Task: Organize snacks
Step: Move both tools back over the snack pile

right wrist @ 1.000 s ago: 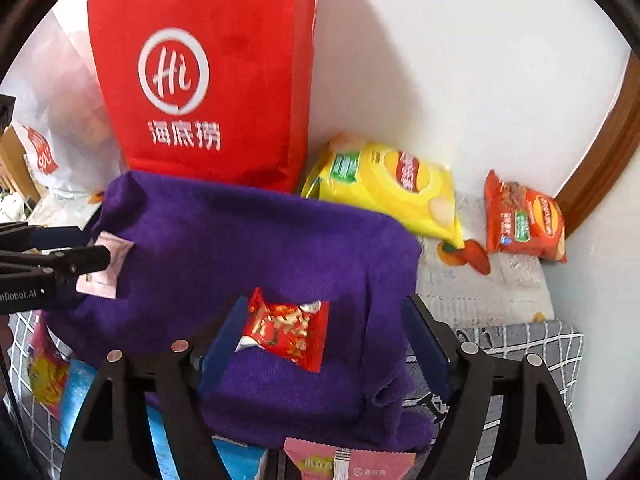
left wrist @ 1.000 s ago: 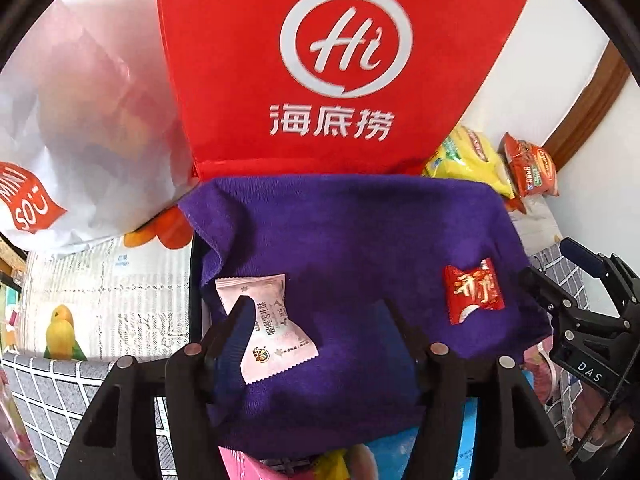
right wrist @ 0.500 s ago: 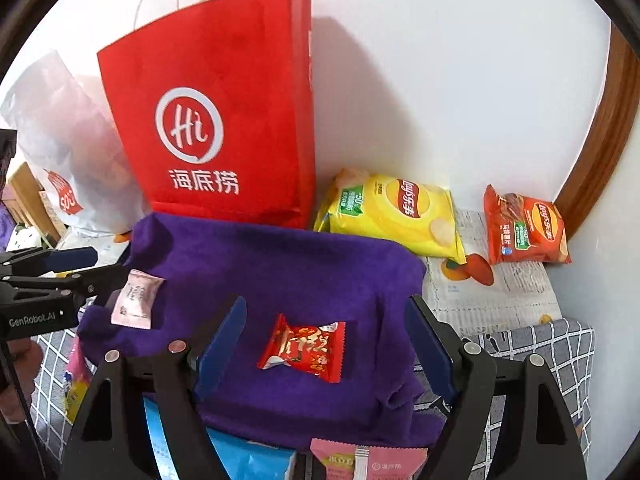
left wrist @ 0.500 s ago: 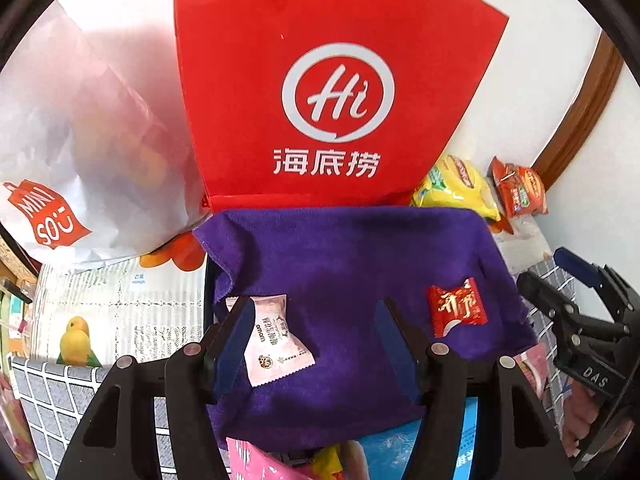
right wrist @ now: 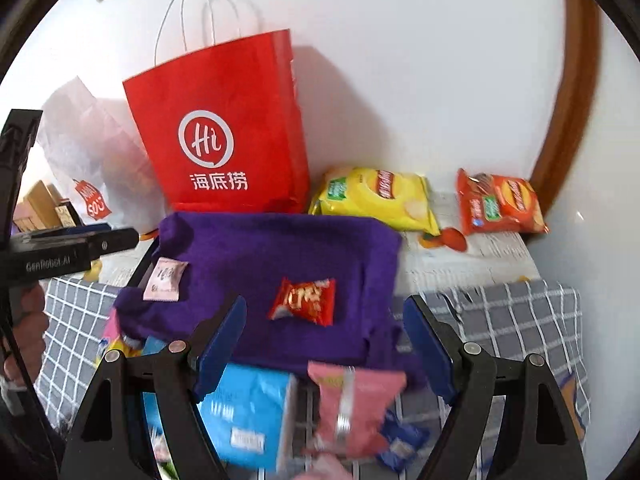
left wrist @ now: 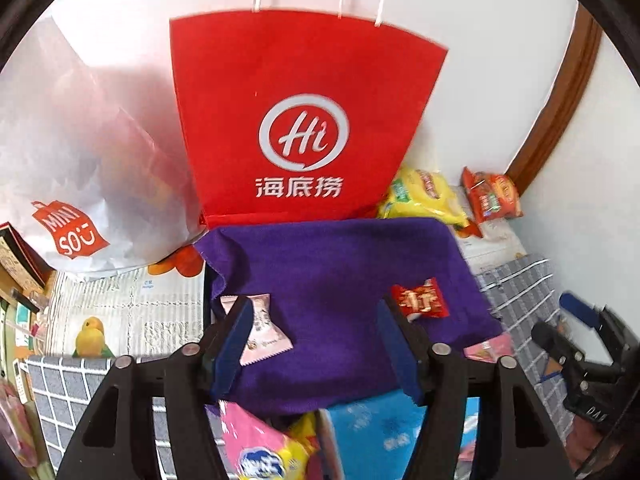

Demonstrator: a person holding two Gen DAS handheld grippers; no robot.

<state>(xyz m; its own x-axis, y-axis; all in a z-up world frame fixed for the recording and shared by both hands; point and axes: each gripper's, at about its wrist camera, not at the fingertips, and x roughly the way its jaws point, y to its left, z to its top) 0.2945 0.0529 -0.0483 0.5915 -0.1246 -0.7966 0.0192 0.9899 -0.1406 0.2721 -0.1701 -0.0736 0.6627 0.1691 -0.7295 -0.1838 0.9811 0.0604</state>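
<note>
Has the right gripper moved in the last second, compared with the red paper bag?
Yes. The right gripper has pulled back and up from the red paper bag: the bag looks smaller, its handles now show, and the red candy lies beyond the fingertips.

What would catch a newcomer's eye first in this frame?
The tall red bag with its white "Hi" logo stands against the wall, dominating both views. In front of it lies a purple cloth with a pink candy near its left edge and a red candy near the middle. Yellow chips and orange chips lie to the right by the wall.
</note>
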